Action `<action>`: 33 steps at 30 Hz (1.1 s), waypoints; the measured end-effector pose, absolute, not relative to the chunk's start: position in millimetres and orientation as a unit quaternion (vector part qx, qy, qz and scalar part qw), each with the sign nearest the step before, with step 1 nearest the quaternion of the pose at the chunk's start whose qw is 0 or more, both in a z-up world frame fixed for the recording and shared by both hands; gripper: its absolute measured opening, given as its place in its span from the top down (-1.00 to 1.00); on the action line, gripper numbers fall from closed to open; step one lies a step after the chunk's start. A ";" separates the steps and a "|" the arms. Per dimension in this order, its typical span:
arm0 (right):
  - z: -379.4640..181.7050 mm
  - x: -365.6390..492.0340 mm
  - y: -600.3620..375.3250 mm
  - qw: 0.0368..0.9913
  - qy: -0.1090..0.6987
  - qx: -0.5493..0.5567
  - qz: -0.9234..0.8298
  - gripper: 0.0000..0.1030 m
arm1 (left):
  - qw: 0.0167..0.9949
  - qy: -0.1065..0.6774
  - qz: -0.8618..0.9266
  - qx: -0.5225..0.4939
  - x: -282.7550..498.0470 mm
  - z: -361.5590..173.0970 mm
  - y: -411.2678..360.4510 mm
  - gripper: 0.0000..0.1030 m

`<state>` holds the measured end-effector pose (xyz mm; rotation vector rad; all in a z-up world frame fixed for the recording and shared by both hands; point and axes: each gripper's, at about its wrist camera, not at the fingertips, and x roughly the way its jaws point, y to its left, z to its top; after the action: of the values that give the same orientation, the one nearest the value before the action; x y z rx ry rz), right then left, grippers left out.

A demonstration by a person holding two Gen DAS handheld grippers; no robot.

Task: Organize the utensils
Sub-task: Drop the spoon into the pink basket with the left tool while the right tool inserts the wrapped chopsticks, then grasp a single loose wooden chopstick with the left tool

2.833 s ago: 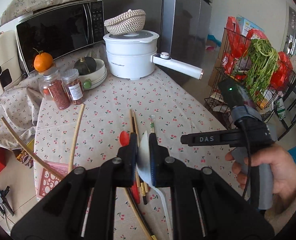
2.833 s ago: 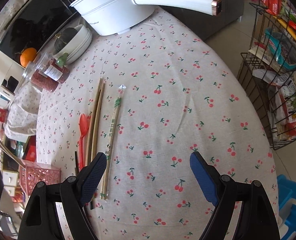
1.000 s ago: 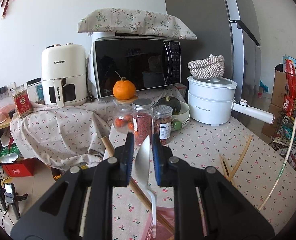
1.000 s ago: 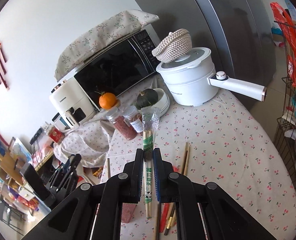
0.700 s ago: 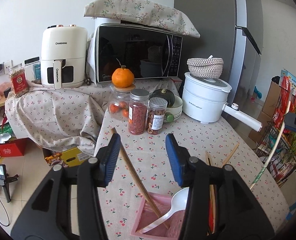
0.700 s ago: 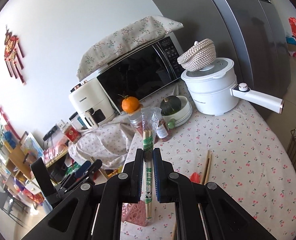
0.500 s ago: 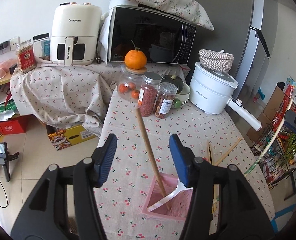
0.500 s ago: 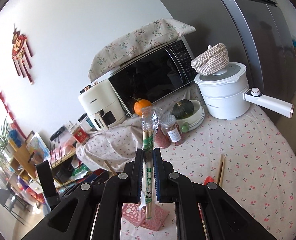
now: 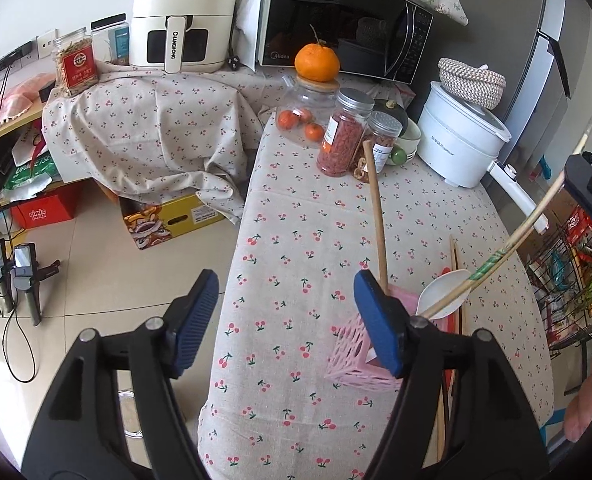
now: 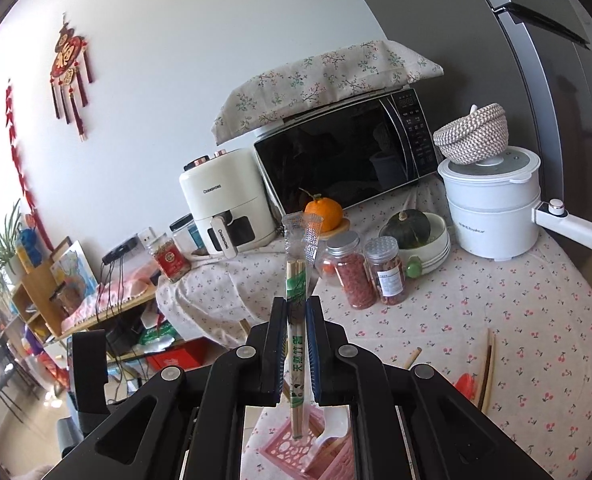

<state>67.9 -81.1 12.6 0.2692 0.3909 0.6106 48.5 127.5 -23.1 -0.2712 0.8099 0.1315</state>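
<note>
A pink lattice basket (image 9: 352, 354) stands on the cherry-print table near its front edge. In it are a white spoon (image 9: 442, 292) and a long wooden stick (image 9: 376, 208) that leans upright. My left gripper (image 9: 284, 284) hovers just left of the basket, jaws opening with nothing between them. My right gripper (image 10: 296, 320) is shut on a wrapped pair of bamboo chopsticks (image 10: 297, 280), held upright. Their lower end hangs over the basket (image 10: 280, 446), next to the spoon (image 10: 328, 440). In the left wrist view the chopsticks (image 9: 516, 236) slant down to the basket's rim.
Loose chopsticks (image 10: 488, 364) and a red spoon (image 10: 466, 384) lie on the table right of the basket. Behind them stand jars (image 9: 340, 136), an orange (image 9: 317, 62), a white pot (image 9: 462, 142), a microwave (image 9: 336, 20) and an air fryer (image 9: 180, 16). A wire rack (image 9: 568, 280) stands at the right, bare floor at the left.
My left gripper opened and let go of the white spoon, which now rests in the basket, then drew back and swung left. My right gripper carried the wrapped chopsticks over the basket.
</note>
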 end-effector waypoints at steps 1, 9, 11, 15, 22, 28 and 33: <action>9.6 68.2 -74.1 0.930 0.189 0.122 0.292 0.81 | 0.907 0.394 0.064 -0.133 48.0 -23.7 128.9 -0.40; -16.3 77.3 -43.4 0.927 0.228 0.087 0.285 0.67 | 0.909 0.395 0.066 -0.117 44.0 -23.1 129.6 -0.46; -16.0 78.2 -47.6 0.926 0.232 0.092 0.285 0.45 | 0.908 0.397 0.060 -0.116 43.0 -23.3 128.8 -0.48; -8.4 78.2 -70.9 0.923 0.229 0.122 0.282 -0.02 | 0.907 0.402 0.048 -0.114 41.2 -23.0 125.7 -0.50; 8.3 76.1 -131.7 0.924 0.237 0.153 0.259 -0.44 | 0.904 0.413 0.012 -0.110 31.0 -20.6 106.6 -0.59; -1.9 78.7 -180.7 0.925 0.276 0.142 0.217 -0.61 | 0.897 0.434 -0.024 -0.078 22.8 -21.9 73.2 -0.62; -20.6 79.8 -210.0 0.921 0.324 0.116 0.184 -0.66 | 0.884 0.458 -0.065 -0.062 19.2 -29.4 39.2 -0.62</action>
<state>79.8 -210.0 -20.6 0.2389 0.6664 0.3783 19.2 39.2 -29.4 -0.1287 0.9539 -0.1348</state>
